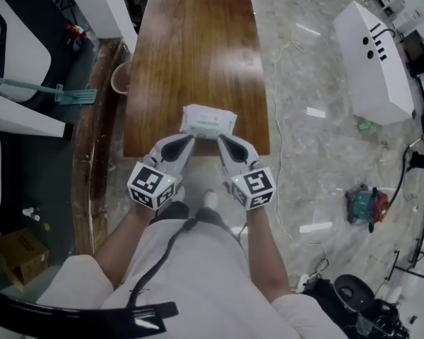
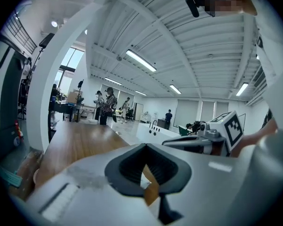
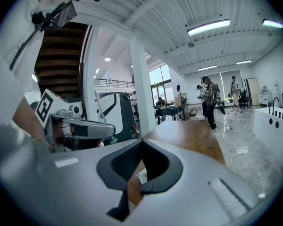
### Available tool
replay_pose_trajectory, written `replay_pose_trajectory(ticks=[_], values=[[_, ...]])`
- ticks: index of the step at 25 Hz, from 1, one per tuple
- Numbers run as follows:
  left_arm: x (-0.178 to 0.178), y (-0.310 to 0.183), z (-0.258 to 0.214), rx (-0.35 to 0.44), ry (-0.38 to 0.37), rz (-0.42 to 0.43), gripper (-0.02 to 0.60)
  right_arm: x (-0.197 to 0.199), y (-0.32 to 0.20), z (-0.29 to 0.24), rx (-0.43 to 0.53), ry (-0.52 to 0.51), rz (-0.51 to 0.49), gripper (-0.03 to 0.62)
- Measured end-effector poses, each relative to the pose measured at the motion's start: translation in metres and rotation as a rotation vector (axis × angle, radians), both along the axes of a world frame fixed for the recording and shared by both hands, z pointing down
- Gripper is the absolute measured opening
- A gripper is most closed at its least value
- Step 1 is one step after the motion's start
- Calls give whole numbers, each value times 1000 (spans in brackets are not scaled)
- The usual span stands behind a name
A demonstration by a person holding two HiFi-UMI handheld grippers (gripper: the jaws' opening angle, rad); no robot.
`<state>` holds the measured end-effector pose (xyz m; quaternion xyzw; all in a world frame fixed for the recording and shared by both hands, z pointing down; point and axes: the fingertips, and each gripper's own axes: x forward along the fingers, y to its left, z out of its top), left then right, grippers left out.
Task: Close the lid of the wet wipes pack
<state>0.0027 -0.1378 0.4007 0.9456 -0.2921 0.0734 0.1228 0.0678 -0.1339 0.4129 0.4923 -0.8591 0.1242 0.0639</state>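
Observation:
The wet wipes pack [image 1: 208, 121], white with a green label, lies on the wooden table [image 1: 191, 48] near its front edge; its lid looks flat. My left gripper [image 1: 191, 138] and right gripper [image 1: 221, 138] hover side by side just in front of the pack, tips pointing at it, apart from it. Both are shut with nothing between the jaws. In the left gripper view the left gripper [image 2: 145, 146] has its tips together, and the right gripper's body [image 2: 198, 138] shows to the right. The right gripper view shows the right gripper [image 3: 141, 141] closed the same way, with a sliver of the pack [image 3: 142, 175] below the tips.
A pink bowl [image 1: 120, 78] sits at the table's left edge. On the floor are a long white cabinet [image 1: 374, 55], a green and red tool [image 1: 367, 205], cables and a cardboard box [image 1: 18, 256]. Several people stand far off beyond the table.

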Motion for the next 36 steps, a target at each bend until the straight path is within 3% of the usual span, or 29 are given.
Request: replay_pose_trajectory(ticks=[11, 19, 36], values=[[0, 13, -51, 89, 29, 22, 3, 9, 34, -53, 98, -101, 77, 8], [-10, 17, -74, 139, 53, 1, 3, 15, 43, -71, 146, -87, 85, 8], [-15, 6, -69, 116, 52, 5, 3, 19, 26, -72, 141, -66, 88, 8]])
